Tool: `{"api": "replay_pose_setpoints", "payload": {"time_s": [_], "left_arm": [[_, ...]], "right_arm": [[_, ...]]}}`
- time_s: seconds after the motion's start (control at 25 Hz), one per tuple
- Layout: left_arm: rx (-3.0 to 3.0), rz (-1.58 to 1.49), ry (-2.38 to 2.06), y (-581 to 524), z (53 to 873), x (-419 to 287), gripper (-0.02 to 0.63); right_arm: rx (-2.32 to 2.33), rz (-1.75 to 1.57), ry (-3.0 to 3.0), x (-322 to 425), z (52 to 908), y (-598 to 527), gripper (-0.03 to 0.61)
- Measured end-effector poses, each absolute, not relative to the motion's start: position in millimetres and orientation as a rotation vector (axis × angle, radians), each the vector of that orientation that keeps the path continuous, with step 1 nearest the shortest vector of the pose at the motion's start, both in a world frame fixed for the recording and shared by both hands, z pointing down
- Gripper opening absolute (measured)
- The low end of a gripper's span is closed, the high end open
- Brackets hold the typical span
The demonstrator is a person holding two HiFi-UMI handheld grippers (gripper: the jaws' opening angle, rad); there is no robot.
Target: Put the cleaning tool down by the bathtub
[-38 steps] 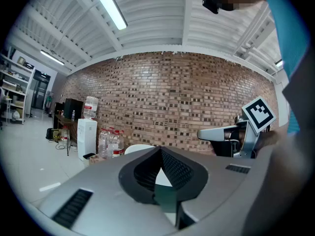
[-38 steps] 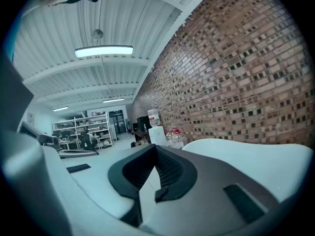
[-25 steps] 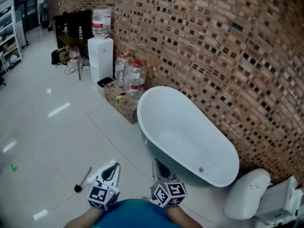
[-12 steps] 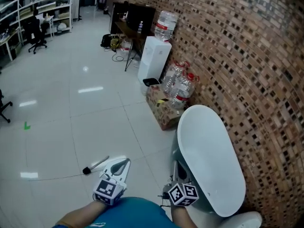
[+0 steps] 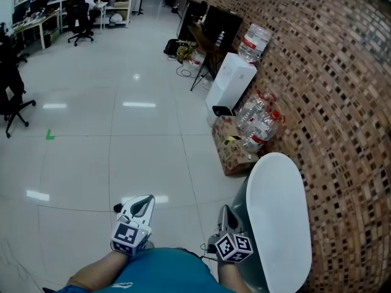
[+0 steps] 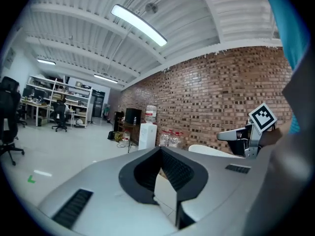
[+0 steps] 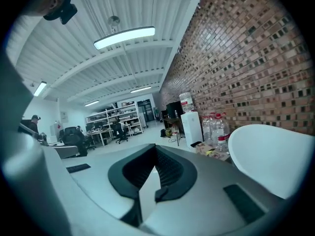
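Observation:
The white bathtub (image 5: 278, 215) stands against the brick wall at the lower right, and it shows in the right gripper view (image 7: 270, 156) too. Only the dark end of the cleaning tool (image 5: 116, 208) shows; it lies on the floor tiles and the left gripper hides the remainder. My left gripper (image 5: 144, 201) hangs above that spot, shut and empty (image 6: 160, 149). My right gripper (image 5: 224, 211) is held beside the tub's near rim, also shut with nothing in it (image 7: 156, 147).
Beyond the tub along the wall stand a cardboard box (image 5: 232, 150), large water bottles (image 5: 259, 122), a white water dispenser (image 5: 231, 81) and a dark desk (image 5: 208, 23). Office chairs (image 5: 12, 93) and shelving are at the far left. Glossy floor tiles (image 5: 122, 139) spread between.
The head view has swung left along the wall, so the toilet is gone from view. The tool, plainly visible left of the left gripper before, is now mostly hidden behind it. Both grippers stay shut.

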State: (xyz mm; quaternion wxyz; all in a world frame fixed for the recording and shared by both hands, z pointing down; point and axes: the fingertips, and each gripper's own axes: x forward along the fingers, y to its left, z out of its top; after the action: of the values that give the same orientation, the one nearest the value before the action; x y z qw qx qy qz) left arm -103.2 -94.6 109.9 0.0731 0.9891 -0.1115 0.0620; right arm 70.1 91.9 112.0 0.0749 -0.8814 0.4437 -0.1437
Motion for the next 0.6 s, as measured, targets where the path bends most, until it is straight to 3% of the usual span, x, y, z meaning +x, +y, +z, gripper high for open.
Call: {"api": "replay_pose_setpoints", "payload": {"time_s": [0.28, 0.6], "left_arm": [[2.928, 0.269, -0.604, -122.5, 140.9, -121.5, 0.002], [2.900, 0.287, -0.859, -131.9, 148.0, -96.9, 0.002]], "right_arm": [[-2.525, -0.478, 1.541, 88.5, 137.6, 54.1, 0.009], [-2.396, -0.501, 1.810, 118.0, 154.9, 23.7, 0.009]]}}
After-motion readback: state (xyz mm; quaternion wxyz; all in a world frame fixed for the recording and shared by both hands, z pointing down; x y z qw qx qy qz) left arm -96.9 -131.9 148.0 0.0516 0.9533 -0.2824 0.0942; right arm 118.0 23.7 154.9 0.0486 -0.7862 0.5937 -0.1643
